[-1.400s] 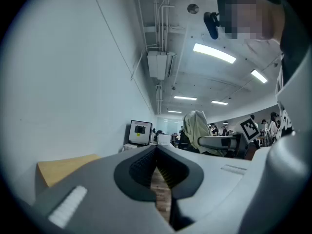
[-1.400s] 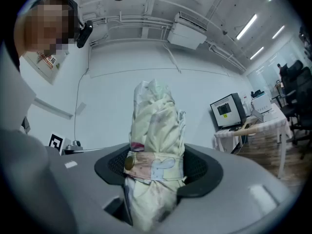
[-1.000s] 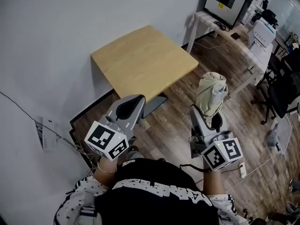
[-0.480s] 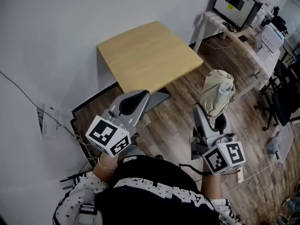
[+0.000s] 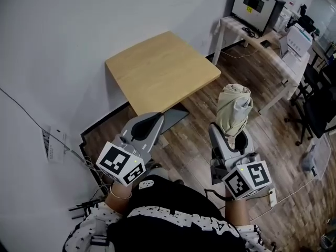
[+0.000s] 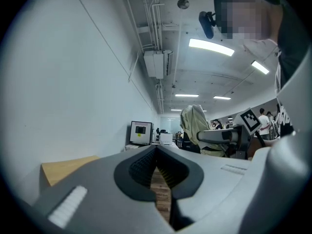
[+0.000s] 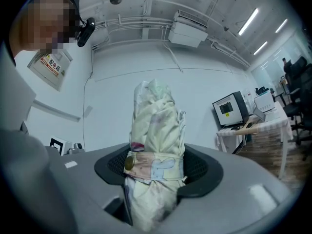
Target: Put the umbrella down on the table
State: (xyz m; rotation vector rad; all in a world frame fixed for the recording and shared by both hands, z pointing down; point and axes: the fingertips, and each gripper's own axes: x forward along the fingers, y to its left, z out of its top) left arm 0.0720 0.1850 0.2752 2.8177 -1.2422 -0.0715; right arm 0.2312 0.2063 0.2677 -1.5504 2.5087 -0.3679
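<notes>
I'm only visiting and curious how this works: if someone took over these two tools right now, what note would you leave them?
Left tool: jaws together, holding nothing, pointed toward the table.
Right tool: shut on the folded umbrella, which stands upright in its jaws, strap buttoned round it.
Where things are: the umbrella hangs over the wooden floor, right of the wooden table and not touching it.
Done: the umbrella is gripped and lifted.
Left: carry it over the tabletop, lay it down, open the right tool.

It was an open office. A monitor (image 5: 255, 4) stood on a white desk (image 5: 270, 54) far right, near black chairs (image 5: 317, 98).
</notes>
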